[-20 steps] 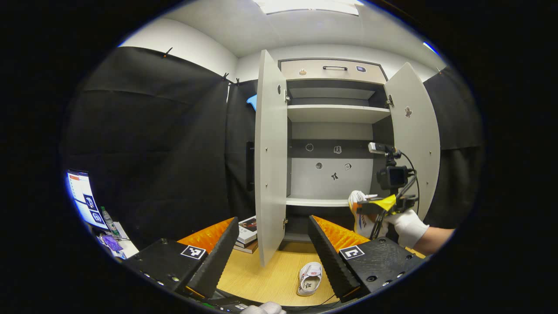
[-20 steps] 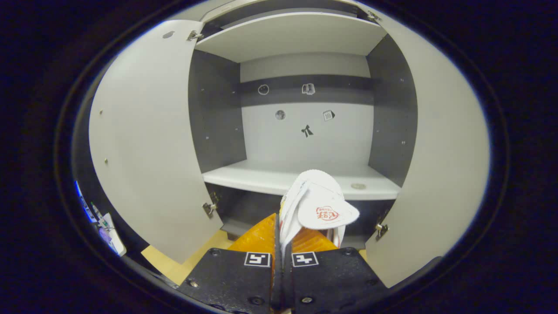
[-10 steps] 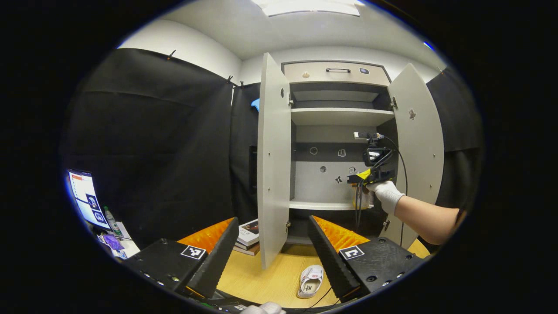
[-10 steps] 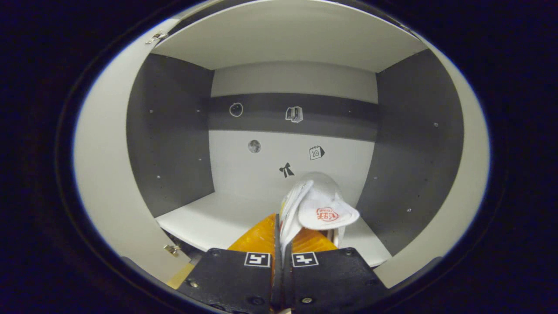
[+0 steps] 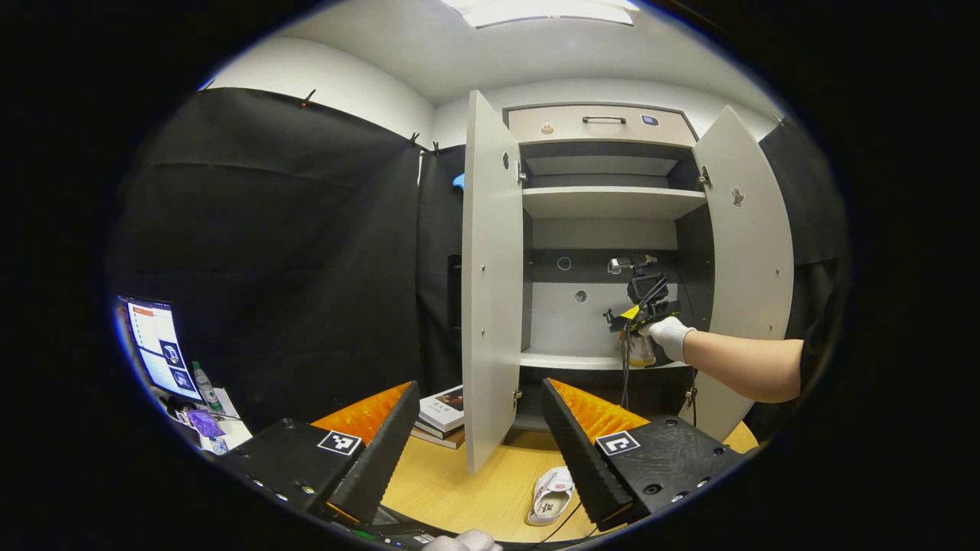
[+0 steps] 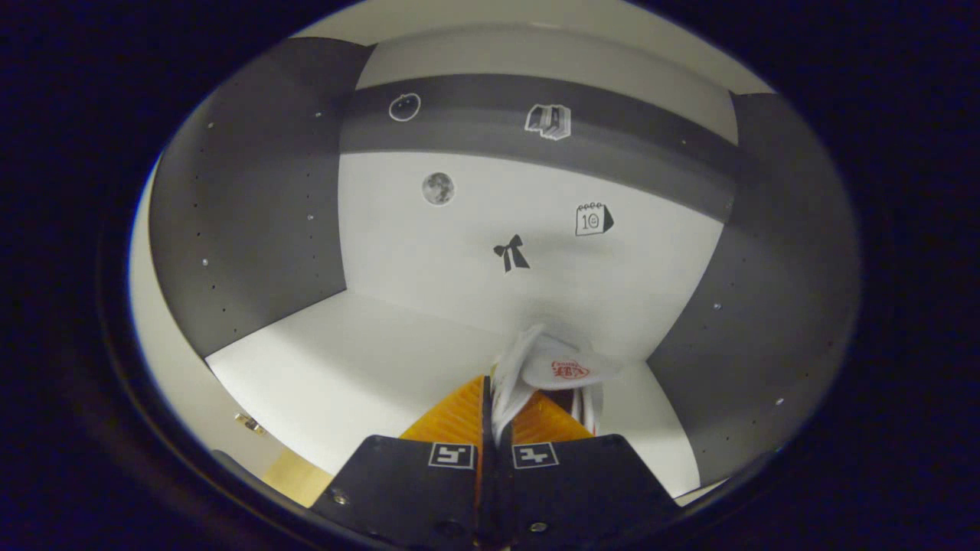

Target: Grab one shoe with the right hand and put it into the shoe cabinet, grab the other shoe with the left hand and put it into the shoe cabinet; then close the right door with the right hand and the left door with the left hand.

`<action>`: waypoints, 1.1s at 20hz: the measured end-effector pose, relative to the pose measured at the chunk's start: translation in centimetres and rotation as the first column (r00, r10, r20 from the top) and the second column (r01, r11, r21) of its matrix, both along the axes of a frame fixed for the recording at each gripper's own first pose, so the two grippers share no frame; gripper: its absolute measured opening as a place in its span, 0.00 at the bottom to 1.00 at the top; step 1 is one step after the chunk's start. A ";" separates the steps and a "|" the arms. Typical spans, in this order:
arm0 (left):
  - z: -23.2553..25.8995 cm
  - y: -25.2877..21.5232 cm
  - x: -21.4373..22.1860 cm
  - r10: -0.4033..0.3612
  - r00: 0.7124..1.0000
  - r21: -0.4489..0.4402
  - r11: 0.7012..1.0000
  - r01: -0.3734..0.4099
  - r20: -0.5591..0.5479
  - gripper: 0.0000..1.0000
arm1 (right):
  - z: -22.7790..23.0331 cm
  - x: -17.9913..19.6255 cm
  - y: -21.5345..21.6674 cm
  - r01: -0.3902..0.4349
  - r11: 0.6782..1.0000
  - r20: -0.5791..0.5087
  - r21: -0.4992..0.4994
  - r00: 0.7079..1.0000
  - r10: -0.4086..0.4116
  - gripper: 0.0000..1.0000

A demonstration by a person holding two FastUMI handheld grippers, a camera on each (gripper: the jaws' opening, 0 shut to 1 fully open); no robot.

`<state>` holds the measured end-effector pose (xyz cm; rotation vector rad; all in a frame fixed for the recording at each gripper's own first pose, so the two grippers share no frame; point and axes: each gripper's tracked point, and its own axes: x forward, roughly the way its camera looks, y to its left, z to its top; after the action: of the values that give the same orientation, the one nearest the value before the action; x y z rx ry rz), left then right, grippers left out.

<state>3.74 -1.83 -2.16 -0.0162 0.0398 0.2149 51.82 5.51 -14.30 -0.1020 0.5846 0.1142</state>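
In the right gripper view, my right gripper [image 6: 495, 405] is shut on a white shoe [image 6: 547, 367], pinching its edge, deep inside the shoe cabinet just above the white shelf [image 6: 367, 367]. In the left gripper view, that same gripper [image 5: 639, 321], held by a gloved hand, reaches into the cabinet [image 5: 605, 252] over the lower shelf [image 5: 566, 360], with both doors open. The other white shoe [image 5: 553, 493] lies sole-down on the wooden floor. My left gripper [image 5: 478, 436] hangs open above the floor, well short of that shoe, with nothing between its fingers.
The left door [image 5: 490, 275] and right door [image 5: 746, 260] stand wide open. A stack of books [image 5: 444, 413] lies on the floor left of the cabinet. A monitor [image 5: 157, 344] and a bottle [image 5: 203, 379] sit at the far left. Stickers dot the cabinet's back wall [image 6: 475, 229].
The right gripper has carried its shoe forward from in front of the cabinet to deep inside, low over the shelf. The left gripper has barely shifted and stays open.
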 end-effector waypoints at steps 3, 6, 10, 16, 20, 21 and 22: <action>0.0 0.2 0.2 0.007 1.000 0.000 1.000 -0.007 -0.003 0.95 | -1.4 0.3 0.6 -0.004 1.000 -0.096 -0.003 0.995 0.004 0.06; 0.4 0.3 0.4 0.005 1.000 -0.004 1.000 -0.005 0.009 0.95 | -1.7 0.3 0.8 -0.004 0.999 -0.132 -0.044 0.991 -0.002 0.04; 0.4 1.0 0.3 0.004 1.000 -0.004 1.000 -0.004 0.015 0.95 | -0.9 -0.1 0.1 0.040 0.999 -0.100 -0.017 0.994 -0.041 0.08; 0.6 2.1 -0.2 -0.014 1.000 -0.015 1.000 0.014 0.018 0.95 | 5.5 -3.1 -1.3 0.094 0.993 0.107 0.070 0.989 -0.101 0.37; 0.9 2.8 -0.9 -0.043 0.999 -0.010 0.999 0.044 0.033 0.95 | 11.8 -8.2 -2.0 0.113 0.988 0.319 0.103 0.937 -0.141 0.79; 1.1 3.0 -1.0 -0.054 0.998 -0.014 0.998 0.055 0.038 0.95 | 13.1 -9.8 -2.0 0.106 0.988 0.352 0.114 0.925 -0.140 0.89; 1.2 3.1 -1.1 -0.067 0.997 -0.019 0.998 0.068 0.040 0.95 | 14.1 -11.2 -2.1 0.106 0.987 0.375 0.120 0.916 -0.143 1.00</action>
<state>2.59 1.26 -0.96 -0.0393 0.0038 0.1465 40.60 3.43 -0.23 0.0091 0.1917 -0.0034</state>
